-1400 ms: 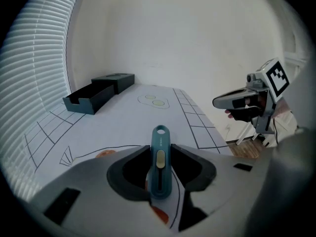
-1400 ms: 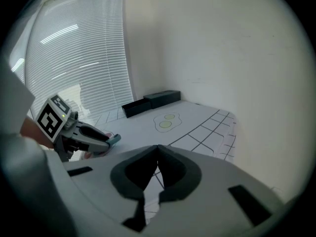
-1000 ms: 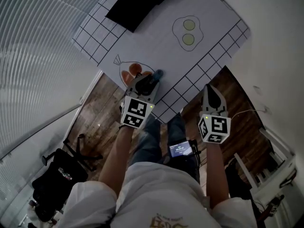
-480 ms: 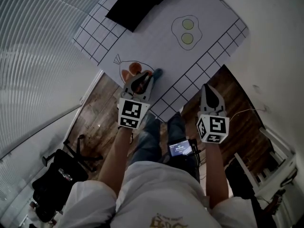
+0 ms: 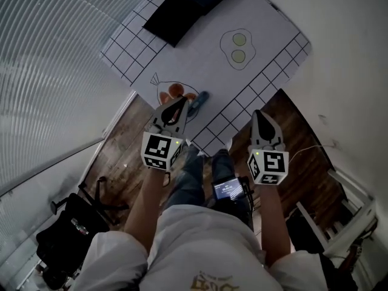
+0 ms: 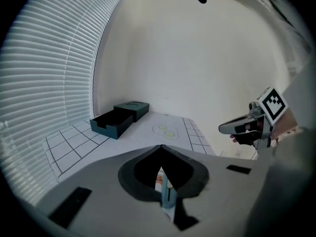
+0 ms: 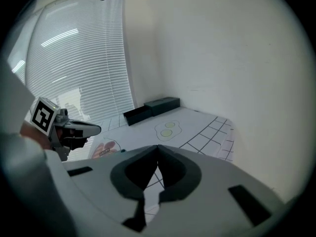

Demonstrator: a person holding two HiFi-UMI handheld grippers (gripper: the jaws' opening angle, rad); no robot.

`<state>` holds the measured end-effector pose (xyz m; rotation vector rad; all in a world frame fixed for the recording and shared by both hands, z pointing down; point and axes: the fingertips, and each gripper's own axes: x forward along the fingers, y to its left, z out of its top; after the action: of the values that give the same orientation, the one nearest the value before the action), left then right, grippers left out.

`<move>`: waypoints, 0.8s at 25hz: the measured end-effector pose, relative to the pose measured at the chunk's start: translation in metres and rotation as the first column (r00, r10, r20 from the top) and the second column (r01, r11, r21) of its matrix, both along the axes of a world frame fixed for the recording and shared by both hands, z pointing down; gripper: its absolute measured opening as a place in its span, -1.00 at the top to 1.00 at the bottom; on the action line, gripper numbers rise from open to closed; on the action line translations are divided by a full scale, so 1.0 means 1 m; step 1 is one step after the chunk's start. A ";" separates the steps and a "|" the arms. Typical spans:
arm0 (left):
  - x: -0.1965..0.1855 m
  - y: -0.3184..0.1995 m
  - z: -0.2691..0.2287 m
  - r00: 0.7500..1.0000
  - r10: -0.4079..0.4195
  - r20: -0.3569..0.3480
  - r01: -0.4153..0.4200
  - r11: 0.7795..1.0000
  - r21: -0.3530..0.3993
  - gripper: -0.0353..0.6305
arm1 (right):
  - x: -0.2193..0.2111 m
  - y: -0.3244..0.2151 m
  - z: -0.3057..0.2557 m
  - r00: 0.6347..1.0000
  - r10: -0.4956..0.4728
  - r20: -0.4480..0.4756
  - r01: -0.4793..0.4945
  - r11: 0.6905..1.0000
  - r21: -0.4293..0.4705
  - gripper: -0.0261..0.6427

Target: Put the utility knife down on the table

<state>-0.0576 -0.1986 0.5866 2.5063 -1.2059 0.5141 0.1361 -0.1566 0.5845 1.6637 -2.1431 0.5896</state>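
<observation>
A dark open box [image 5: 176,18] is set beyond a printed fried-egg drawing [image 5: 237,47], slatted blinds [image 5: 48,83] are seen leftward, and wooden flooring [image 5: 124,141] below.

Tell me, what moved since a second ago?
The left tool backed up and away from the blue utility knife, and its open jaws closed with nothing in them. The knife stayed lying on the table beside the orange drawing. The right tool stayed shut, off the table's edge.
</observation>
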 end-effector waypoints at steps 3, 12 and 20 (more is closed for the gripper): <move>-0.008 0.003 -0.014 1.000 -0.023 -0.011 0.023 1.000 0.020 0.87 | -0.007 0.001 -0.012 1.000 -0.020 0.005 0.020 1.000 0.017 0.90; -0.035 0.009 -0.076 0.994 -0.110 -0.029 0.113 0.983 0.145 0.87 | -0.021 0.001 -0.056 0.999 -0.042 0.031 0.039 0.996 0.082 0.90; -0.050 0.020 -0.119 0.989 -0.139 -0.042 0.144 0.965 0.218 0.87 | -0.023 0.002 -0.096 0.998 -0.053 0.041 0.046 0.987 0.151 0.90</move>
<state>-0.1073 -0.1788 0.4674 2.5700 -1.4925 0.3258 0.1130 -0.1545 0.4888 1.6830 -2.3049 0.4658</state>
